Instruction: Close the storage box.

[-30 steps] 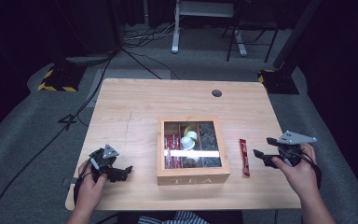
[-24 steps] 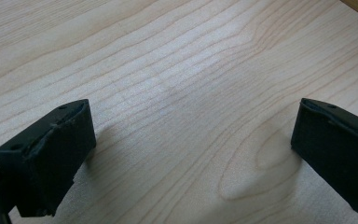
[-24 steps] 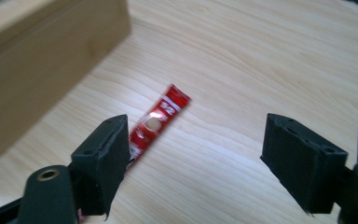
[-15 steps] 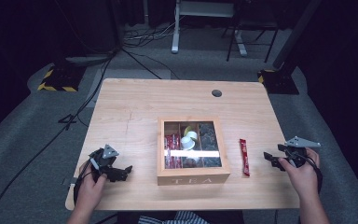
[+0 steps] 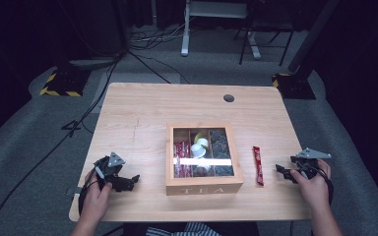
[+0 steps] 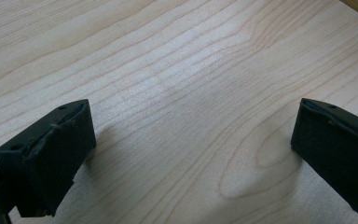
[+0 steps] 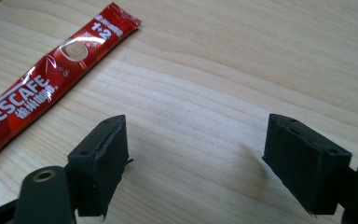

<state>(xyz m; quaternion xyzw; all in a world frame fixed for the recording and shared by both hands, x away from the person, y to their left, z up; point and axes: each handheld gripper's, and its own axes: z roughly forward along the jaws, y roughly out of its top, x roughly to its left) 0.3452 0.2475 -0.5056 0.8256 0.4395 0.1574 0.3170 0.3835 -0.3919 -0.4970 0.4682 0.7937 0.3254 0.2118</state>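
Clearly, "NESCAFE 1+2" marks the red sachet (image 7: pixel 46 88); "TEA" the box (image 5: pixel 204 189).

left hand-held gripper (image 5: pixel 134 179): jaws wide, low | right hand-held gripper (image 5: pixel 279 170): jaws wide, low

Two black grippers are seen, the left gripper (image 5: pixel 130 180) and the right gripper (image 5: pixel 281 172), each topped by a grey three-cornered plate and trailed by a black cable. Blocky black jaws with small screw holes are shown in the gripper views. Striped clothing is glimpsed at the bottom edge.
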